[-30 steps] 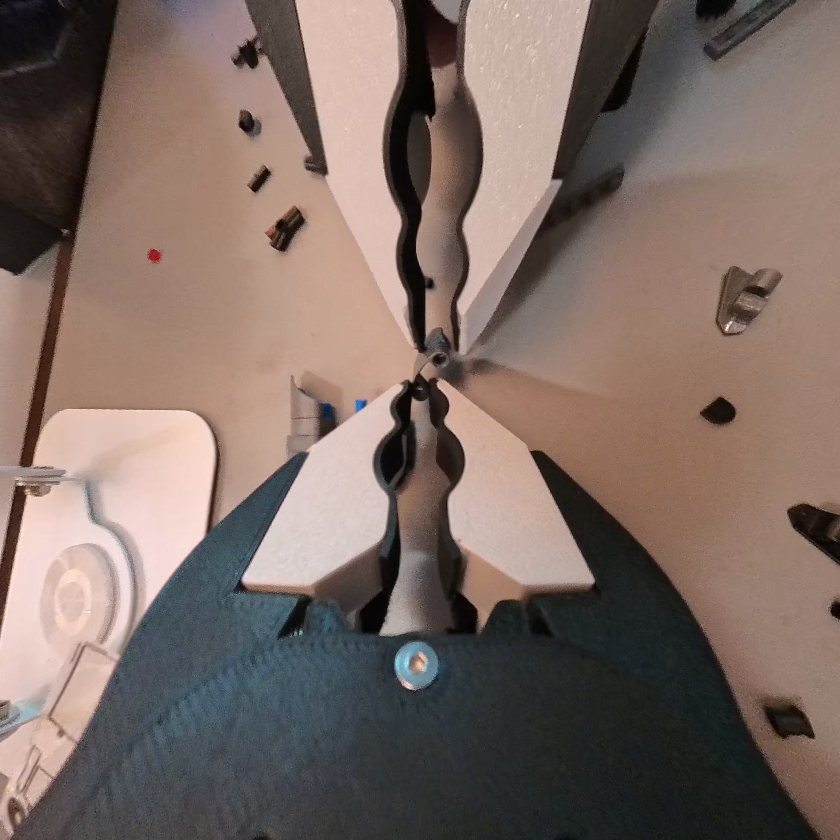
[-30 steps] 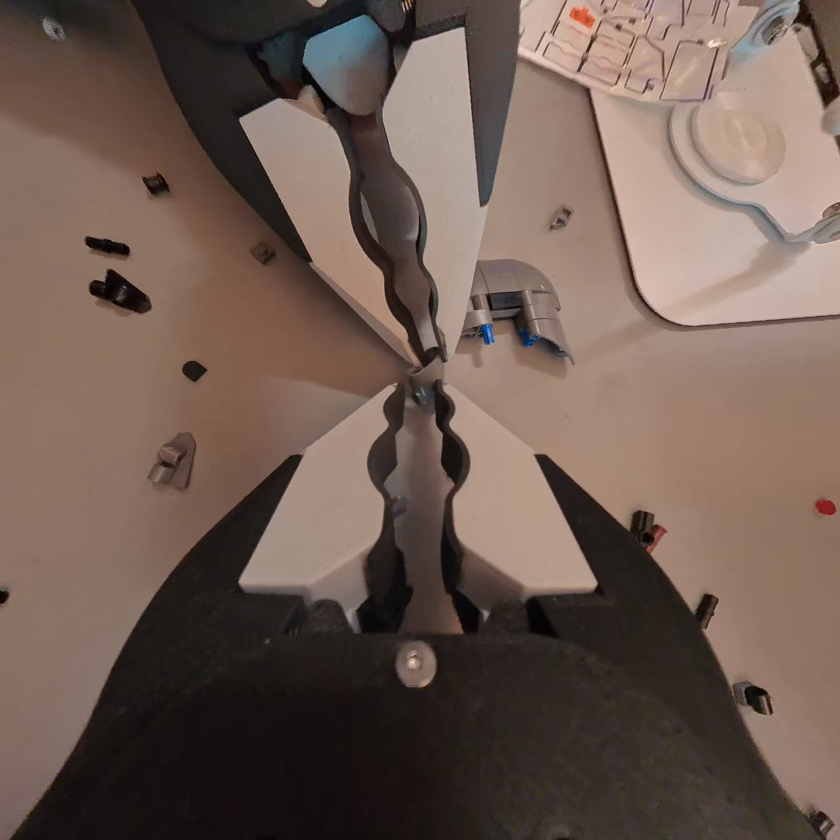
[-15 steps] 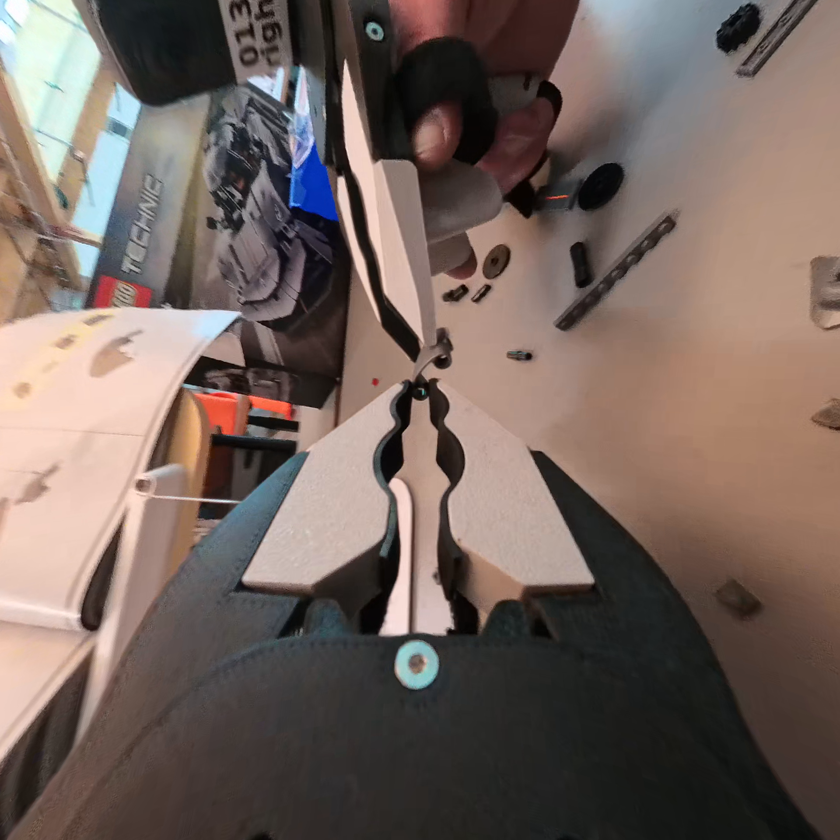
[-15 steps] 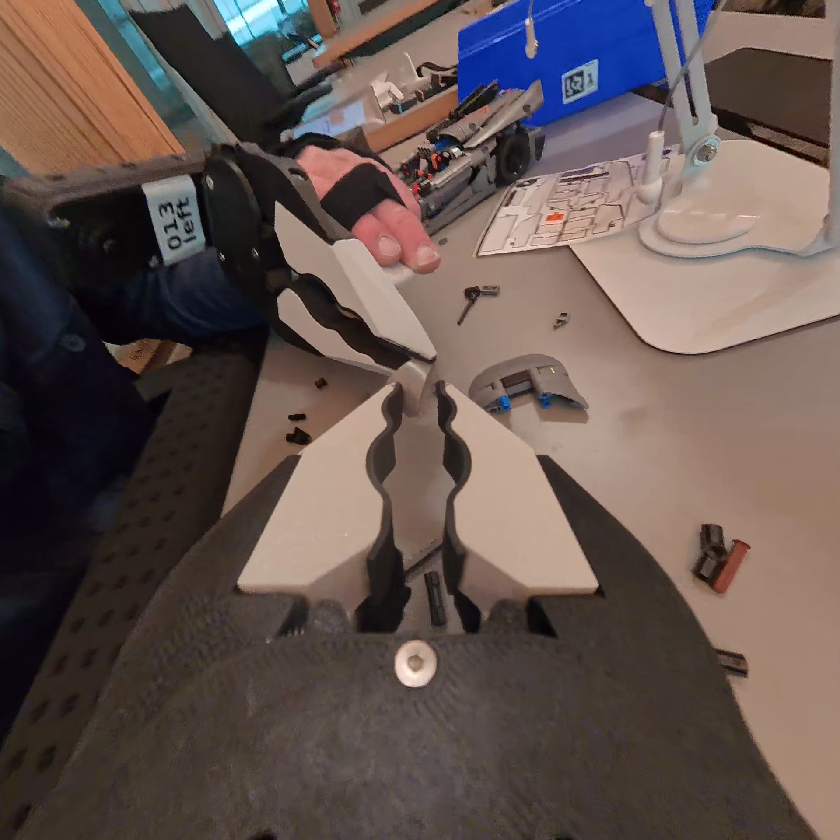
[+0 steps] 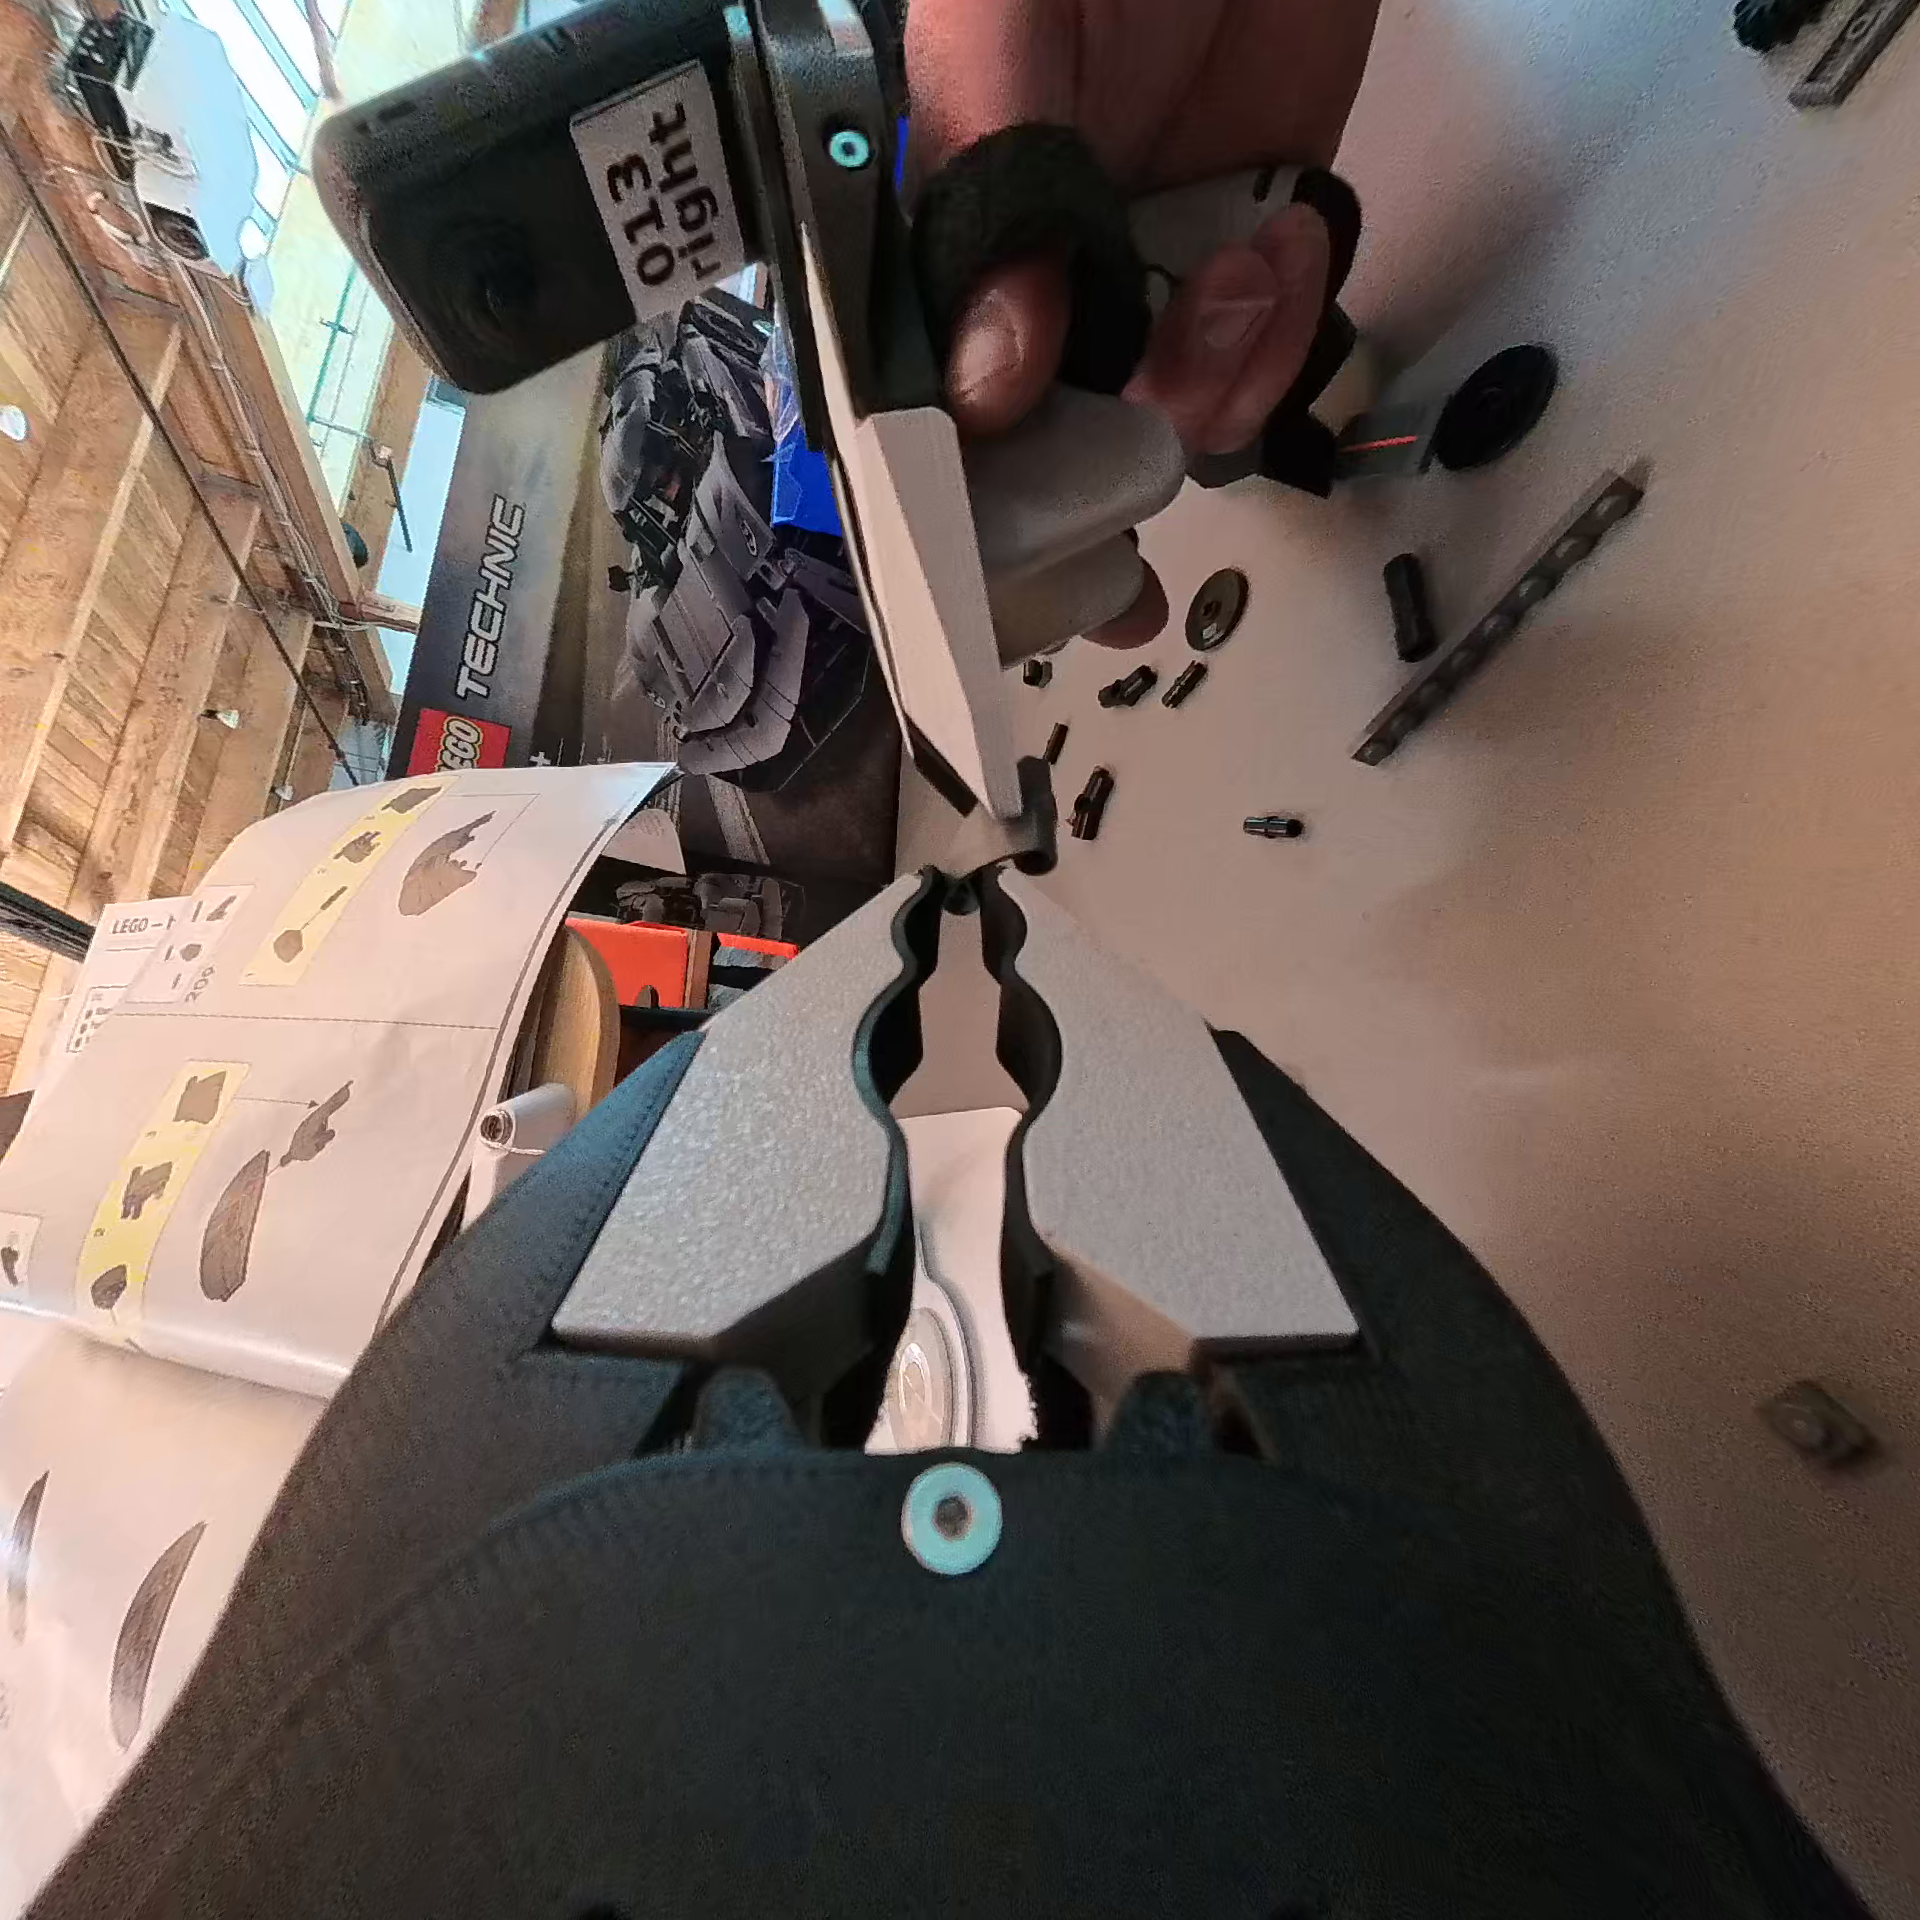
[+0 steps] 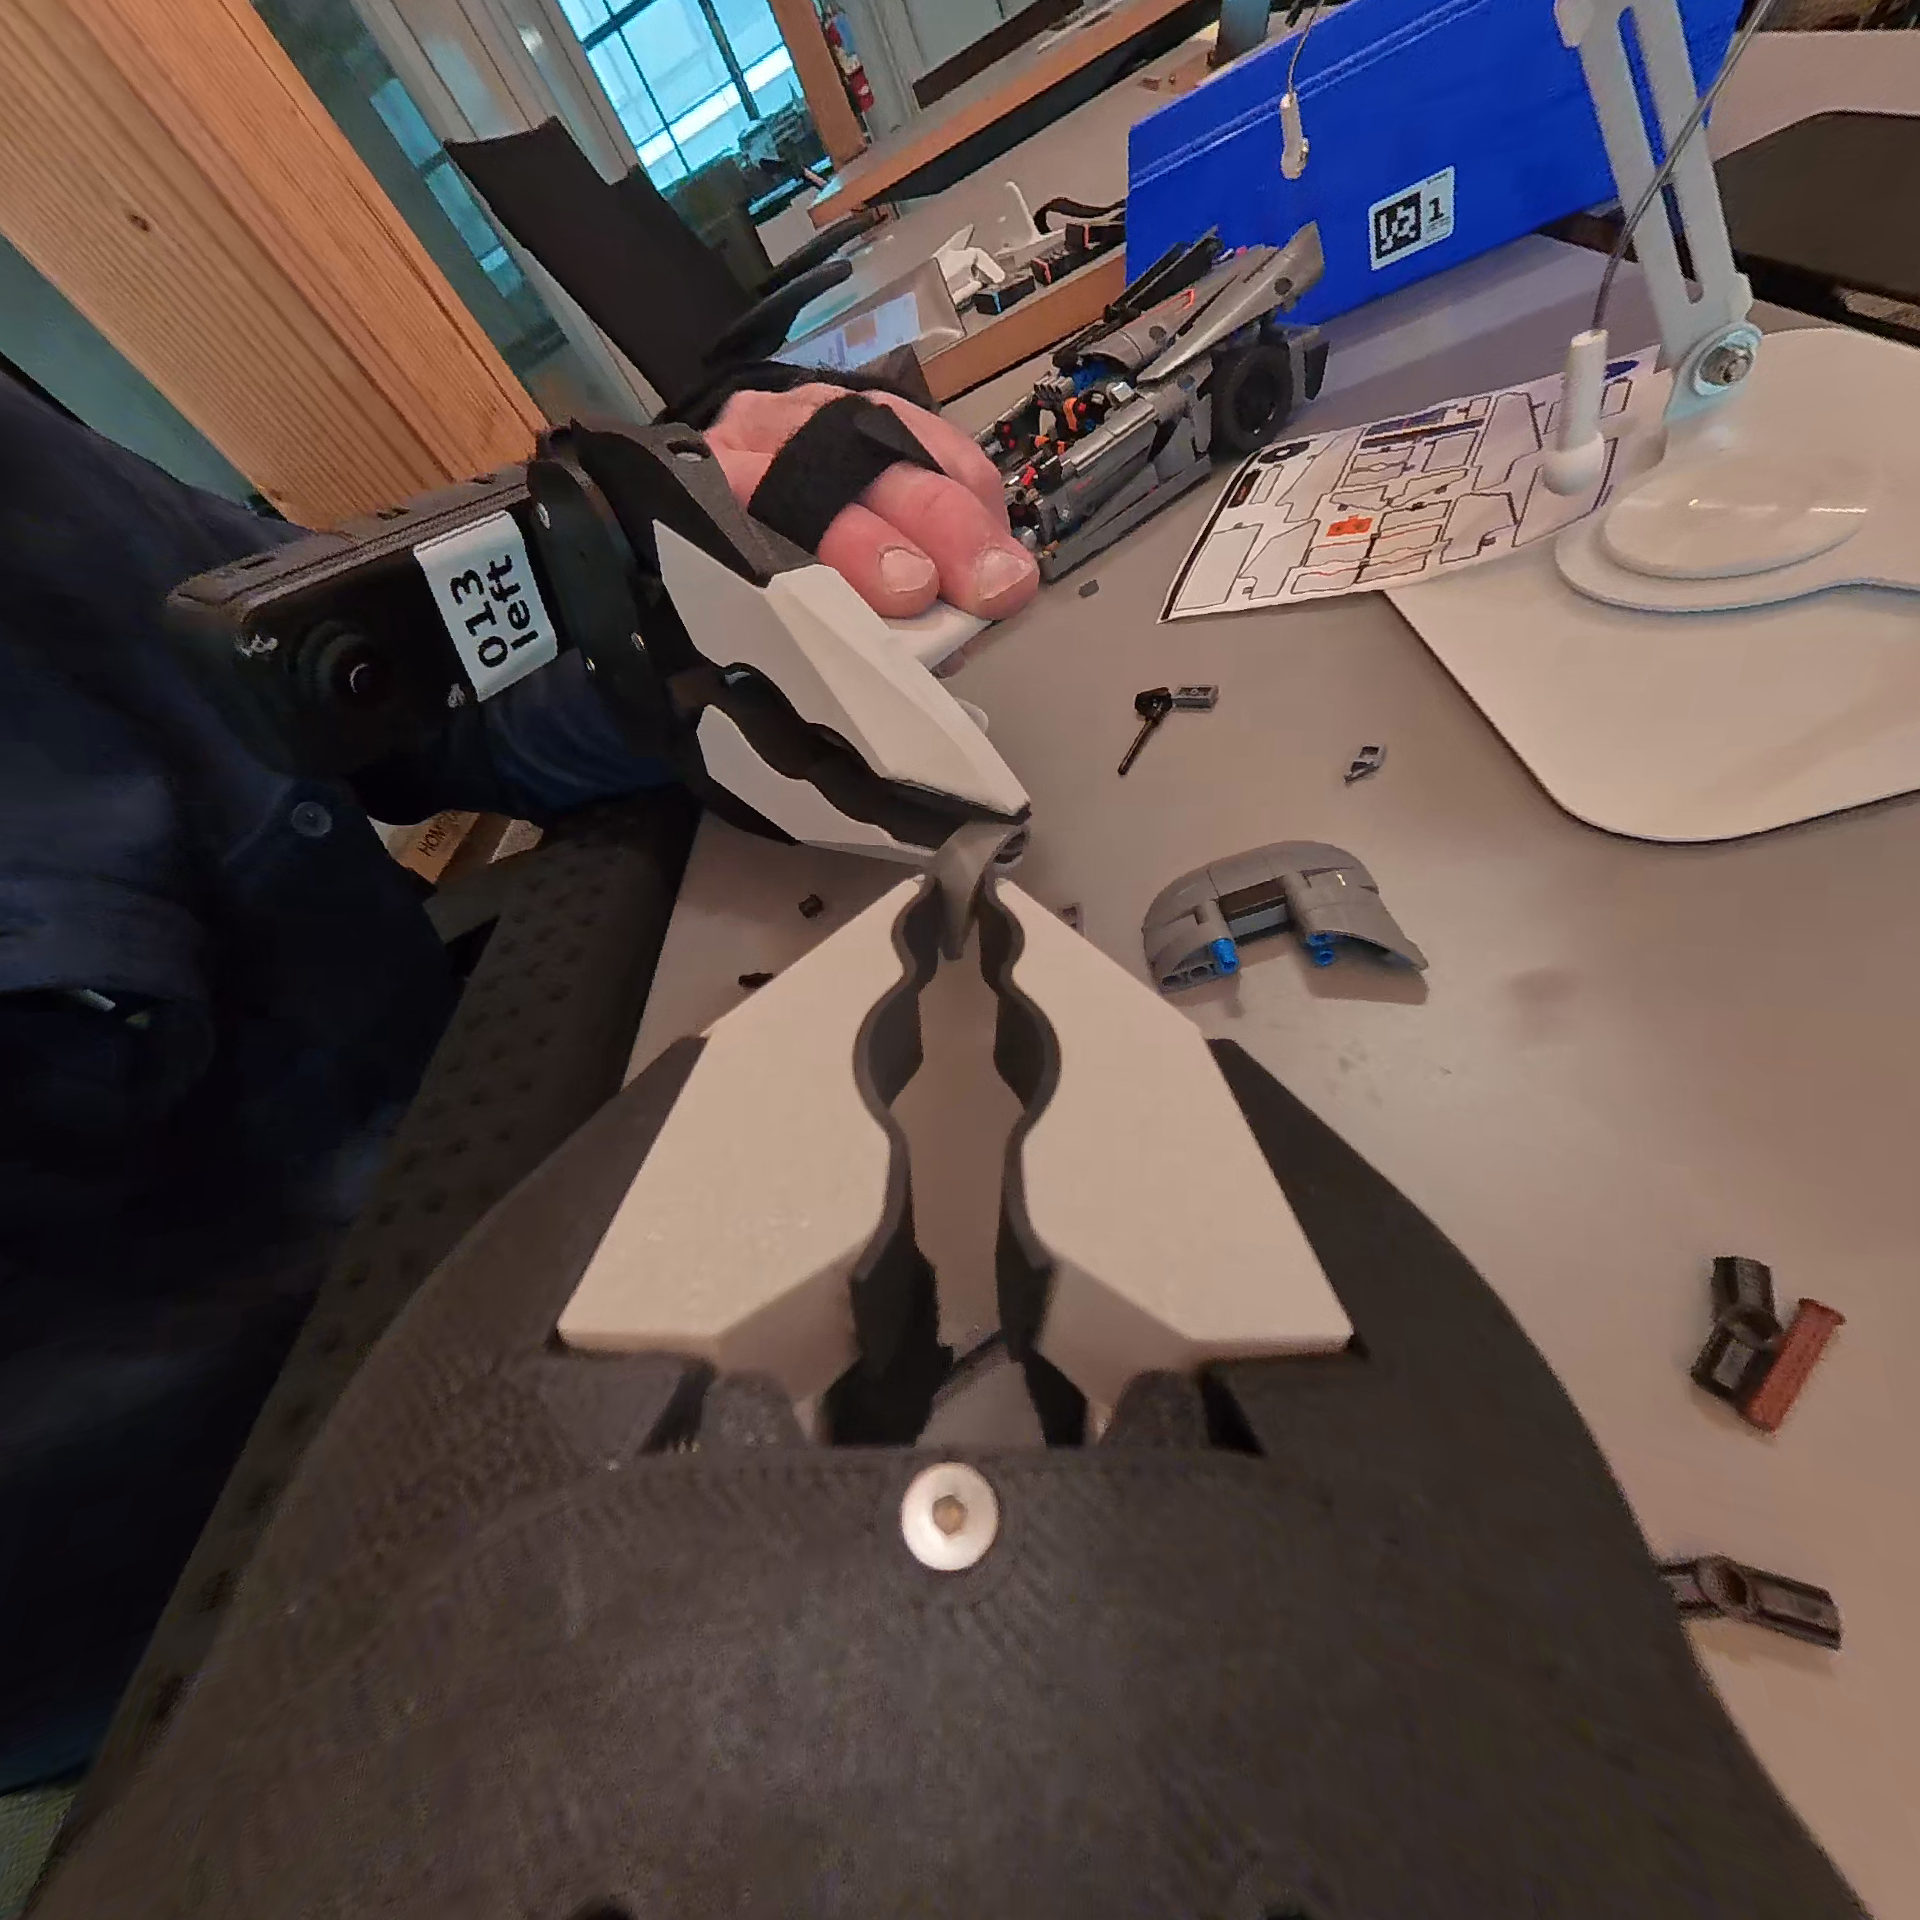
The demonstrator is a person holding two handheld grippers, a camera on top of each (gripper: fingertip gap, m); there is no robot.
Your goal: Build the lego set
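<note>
Two grippers meet tip to tip above the table, and you hold one small grey piece between them. Your right gripper is nearly closed, its tips pinching the lower stem of the piece; the wider wavy gap behind the tips holds nothing. Your left gripper is closed just as far on the piece's other end, where a small dark part, perhaps a pin, seems to sit at the tips, though it is too small to tell. In the left wrist view the right gripper comes down from above and its tip sits on the piece's bent end.

Both tools are raised off the surface and tilted, likely so that you can press or turn the piece without the table in the way, and so that each wrist camera looks straight at the joint. A two-ended grip like this suits seating a pin or handing the piece over; which one, the pictures do not settle.

Beyond the tips a grey curved panel with blue pins lies on the table, near but apart. The half-built car stands farther back, and the instruction booklet curls up at the left gripper's side.
</note>
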